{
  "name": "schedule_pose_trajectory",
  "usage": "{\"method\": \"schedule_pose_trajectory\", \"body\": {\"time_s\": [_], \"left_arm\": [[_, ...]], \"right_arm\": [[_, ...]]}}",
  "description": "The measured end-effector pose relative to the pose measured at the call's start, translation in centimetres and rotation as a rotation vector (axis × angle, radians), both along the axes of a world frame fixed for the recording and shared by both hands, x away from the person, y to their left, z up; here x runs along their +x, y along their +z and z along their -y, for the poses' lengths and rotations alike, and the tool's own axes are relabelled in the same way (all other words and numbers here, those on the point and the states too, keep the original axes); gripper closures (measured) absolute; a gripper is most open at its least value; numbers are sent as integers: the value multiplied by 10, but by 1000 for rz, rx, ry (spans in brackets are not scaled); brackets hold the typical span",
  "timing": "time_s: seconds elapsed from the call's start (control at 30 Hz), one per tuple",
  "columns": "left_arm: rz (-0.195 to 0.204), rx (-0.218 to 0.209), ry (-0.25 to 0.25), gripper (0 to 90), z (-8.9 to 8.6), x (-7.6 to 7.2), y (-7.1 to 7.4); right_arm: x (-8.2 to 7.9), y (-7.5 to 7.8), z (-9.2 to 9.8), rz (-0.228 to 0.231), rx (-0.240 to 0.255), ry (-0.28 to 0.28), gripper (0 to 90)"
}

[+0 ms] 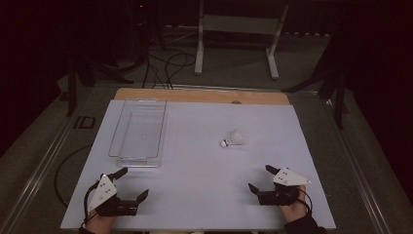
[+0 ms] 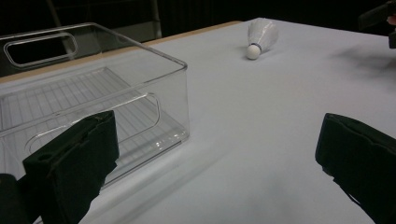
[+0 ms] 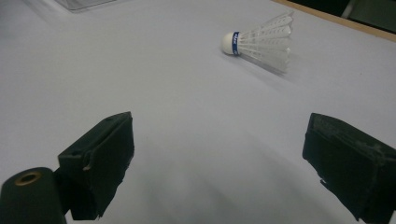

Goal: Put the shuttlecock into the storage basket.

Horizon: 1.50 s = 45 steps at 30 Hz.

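A white shuttlecock [image 1: 233, 139] lies on its side on the white table top [image 1: 204, 161], right of centre, its cork toward the left. It also shows in the left gripper view [image 2: 260, 37] and in the right gripper view [image 3: 261, 41]. A clear plastic bin [image 1: 139, 132] stands empty at the table's left. My left gripper [image 1: 131, 184] rests near the front left, just in front of the bin [image 2: 93, 107], open with nothing between its jaws. My right gripper [image 1: 262, 178] sits at the front right, open and empty, well short of the shuttlecock.
A wooden strip [image 1: 202, 95] runs along the table's far edge. Beyond it stand a white metal frame [image 1: 238, 34] and loose cables [image 1: 165, 68] on the floor. A dark floor surrounds the table.
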<state>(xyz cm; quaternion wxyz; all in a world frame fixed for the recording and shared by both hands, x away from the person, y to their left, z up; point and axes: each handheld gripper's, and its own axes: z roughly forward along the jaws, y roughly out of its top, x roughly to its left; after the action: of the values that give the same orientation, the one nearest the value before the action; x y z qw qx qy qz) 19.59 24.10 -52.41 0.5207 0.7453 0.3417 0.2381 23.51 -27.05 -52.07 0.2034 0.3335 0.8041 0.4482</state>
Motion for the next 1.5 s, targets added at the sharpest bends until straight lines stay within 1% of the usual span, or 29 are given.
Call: {"method": "schedule_pose_trajectory", "body": {"time_s": [0.03,0.07,0.23,0.27,0.33,0.4,0.43,0.5,0.6,0.63,0.73,0.8,1.0,1.13,1.17,1.27,1.3,1.4,1.43,1.5], "left_arm": [[-3,-3,-1,4,0,0,0],[-3,-5,-2,4,0,0,0],[27,-8,2,4,0,1,0],[26,-9,1,4,-1,1,0],[12,-16,3,4,-1,1,-1],[2,-11,-2,4,-1,2,-1],[3,-10,-1,4,-1,1,-1],[13,-3,-4,4,0,1,0],[33,-7,-8,4,0,1,0],[32,-9,-11,4,1,1,1],[27,-7,-18,4,2,1,2],[21,-11,-24,4,3,1,3],[3,-11,-24,4,2,1,3],[5,-12,-32,4,5,1,7],[4,-19,-34,4,5,1,8],[3,-24,-43,4,6,1,13],[5,-17,-46,4,7,1,15],[-3,-21,-56,4,7,2,19],[-13,-35,-64,4,7,2,22],[-20,-33,-72,4,7,3,27]], "right_arm": [[0,0,0,-2,6,5,93],[-1,-1,0,-7,-4,8,93],[-2,-1,-2,-5,-7,11,93],[-2,-1,-2,-5,-8,10,93],[-1,-1,-2,-10,-15,10,93],[-1,-2,-2,-9,-17,11,93],[-1,-2,-2,-9,-17,11,93],[-1,-1,-2,-9,-12,9,93],[-3,0,-2,2,-14,5,93],[-4,0,-1,8,-14,5,93],[-5,0,-1,1,-10,3,93],[-4,0,0,4,-13,4,93],[-3,-1,-1,3,-17,6,93],[-3,-1,0,2,-13,5,93],[-3,-1,0,2,-13,5,93],[-3,0,0,2,-14,4,93],[-3,0,-1,2,-14,3,93],[-3,0,-1,4,-16,6,93],[-3,0,-1,5,-17,5,93],[-3,0,-1,3,-14,4,93]]}}
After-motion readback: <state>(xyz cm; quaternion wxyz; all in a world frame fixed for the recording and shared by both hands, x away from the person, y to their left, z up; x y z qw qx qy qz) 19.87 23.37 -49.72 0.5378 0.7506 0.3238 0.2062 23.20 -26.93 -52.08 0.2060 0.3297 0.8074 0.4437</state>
